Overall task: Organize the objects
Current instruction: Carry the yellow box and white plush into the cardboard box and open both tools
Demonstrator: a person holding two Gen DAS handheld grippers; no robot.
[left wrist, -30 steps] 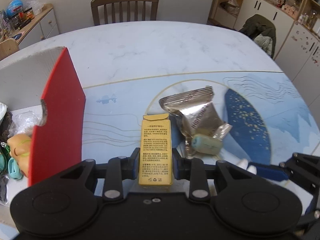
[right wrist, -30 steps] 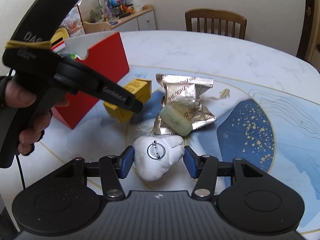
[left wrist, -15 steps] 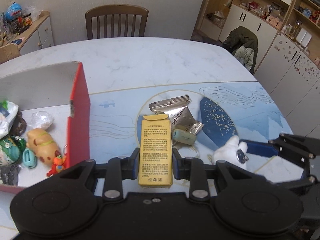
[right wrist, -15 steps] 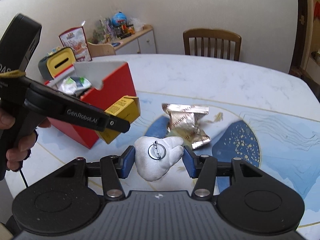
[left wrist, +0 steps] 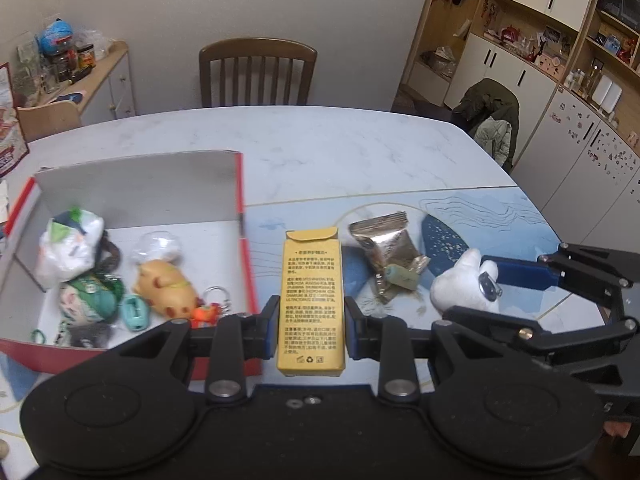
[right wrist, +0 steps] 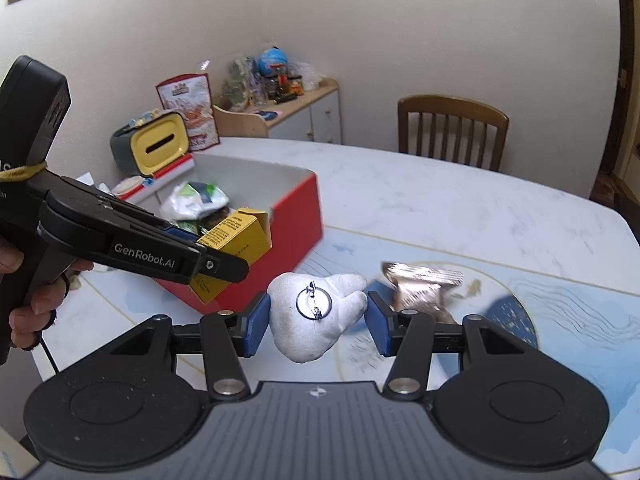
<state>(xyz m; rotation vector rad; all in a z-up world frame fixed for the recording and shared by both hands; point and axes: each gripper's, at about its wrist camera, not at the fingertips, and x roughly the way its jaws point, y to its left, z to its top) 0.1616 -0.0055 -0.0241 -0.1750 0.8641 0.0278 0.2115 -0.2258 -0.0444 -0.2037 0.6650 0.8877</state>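
Observation:
My left gripper (left wrist: 311, 322) is shut on a yellow carton (left wrist: 311, 294) and holds it in the air beside the right wall of the red box (left wrist: 245, 216). The carton also shows in the right wrist view (right wrist: 236, 240). My right gripper (right wrist: 318, 320) is shut on a white plush tooth (right wrist: 314, 316) with a metal pin, lifted above the table; it also shows in the left wrist view (left wrist: 464, 284). A silver foil packet (left wrist: 386, 246) and a pale green eraser-like piece (left wrist: 402, 276) lie on the blue mat.
The red box holds several small toys and a white bag (left wrist: 68, 248). A yellow and grey container (right wrist: 154, 146) stands behind the box. A wooden chair (left wrist: 256, 72) stands at the far table edge. Cabinets (left wrist: 560, 80) line the right.
Both grippers have risen well above the table with their objects. The left gripper with the carton has moved toward the red box, so more of its inside shows.

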